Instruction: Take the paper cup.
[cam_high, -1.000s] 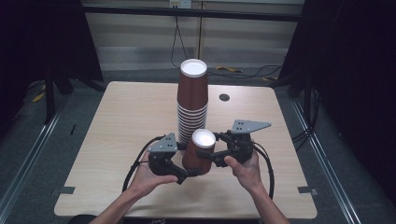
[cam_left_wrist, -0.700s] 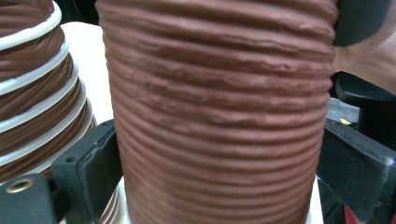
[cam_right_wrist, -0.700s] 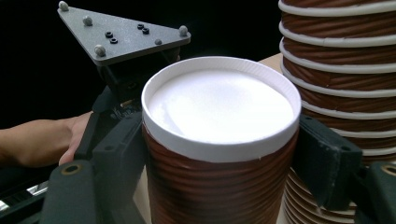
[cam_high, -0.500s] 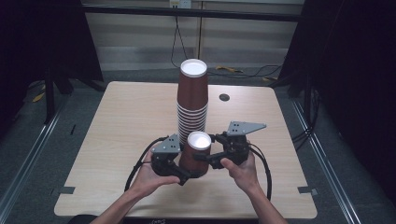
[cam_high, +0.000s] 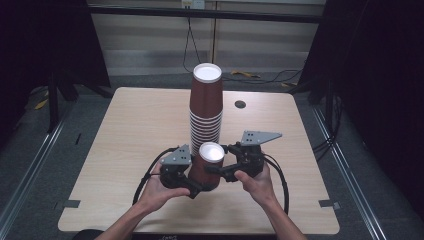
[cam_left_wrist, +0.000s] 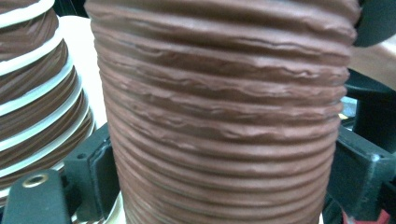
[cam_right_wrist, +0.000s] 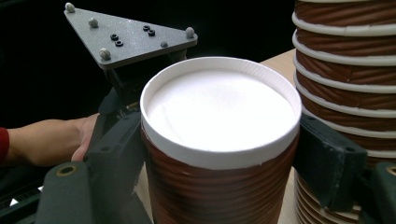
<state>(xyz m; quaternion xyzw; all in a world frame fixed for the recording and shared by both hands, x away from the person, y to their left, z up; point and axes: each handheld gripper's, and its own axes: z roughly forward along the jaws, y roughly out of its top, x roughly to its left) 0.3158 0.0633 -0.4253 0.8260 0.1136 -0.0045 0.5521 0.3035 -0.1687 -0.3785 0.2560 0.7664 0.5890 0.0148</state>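
A tall stack of upturned ribbed brown paper cups (cam_high: 206, 107) stands at the table's middle. In front of it is a single upturned brown cup (cam_high: 207, 167) with a white rim, gripped from both sides. My left gripper (cam_high: 196, 187) has its jaws low on the cup (cam_left_wrist: 224, 116). They have just been closing, and both pads (cam_left_wrist: 95, 170) now touch its wall. My right gripper (cam_high: 216, 170) is shut on the cup (cam_right_wrist: 219, 140) just under its white top, one pad (cam_right_wrist: 327, 163) on each side. Whether the cup rests on the table I cannot tell.
The light wooden table (cam_high: 125, 130) has a small dark hole (cam_high: 240, 104) at its far right. The tall stack (cam_right_wrist: 345, 70) stands right behind the held cup. Black cables (cam_high: 280, 175) loop from both grippers toward the table's near edge. Dark floor surrounds the table.
The held cup and the right gripper have shifted a little to the left and toward the near edge. The left gripper's jaws have drawn in against the cup's lower wall.
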